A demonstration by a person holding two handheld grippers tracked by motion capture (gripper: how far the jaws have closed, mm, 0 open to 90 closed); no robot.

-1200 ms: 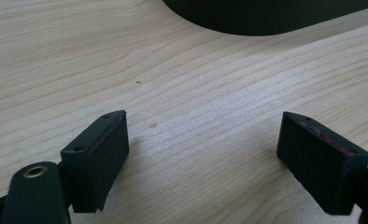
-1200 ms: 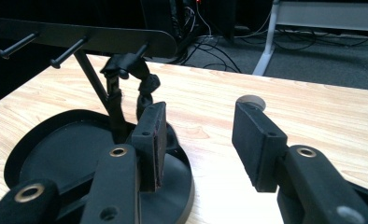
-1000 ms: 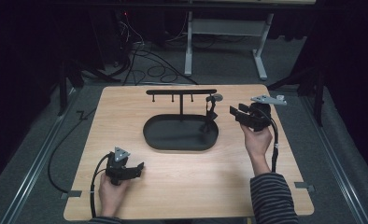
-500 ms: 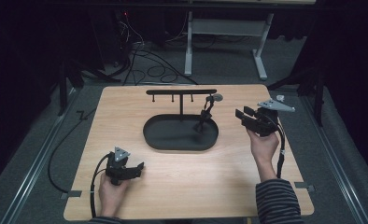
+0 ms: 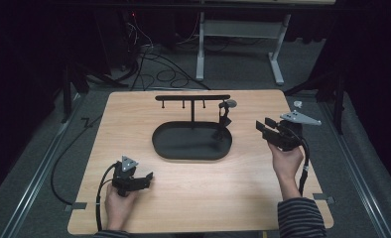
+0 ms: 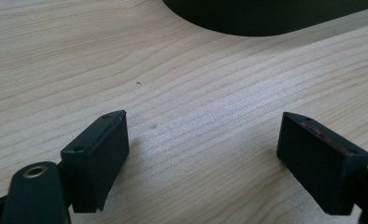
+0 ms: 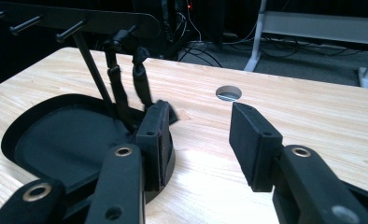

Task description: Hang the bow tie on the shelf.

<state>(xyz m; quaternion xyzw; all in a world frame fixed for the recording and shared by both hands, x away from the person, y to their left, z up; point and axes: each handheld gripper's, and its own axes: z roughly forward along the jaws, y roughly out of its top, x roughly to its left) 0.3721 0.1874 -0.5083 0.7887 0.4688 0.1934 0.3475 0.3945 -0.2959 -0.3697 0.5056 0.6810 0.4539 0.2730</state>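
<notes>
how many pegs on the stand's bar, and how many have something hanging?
4 pegs along the bar of the stand: three bare ones left of the post, one at the right end holding a watch that dangles over the tray. More may be hidden.

Wooden table bearing a black oval tray with an upright hook stand at centre; a round hole near its far right corner.

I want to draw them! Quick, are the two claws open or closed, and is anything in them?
Left claw: open, empty, over the pale wooden table.
Right claw: open, empty, beside the black oval tray.
</notes>
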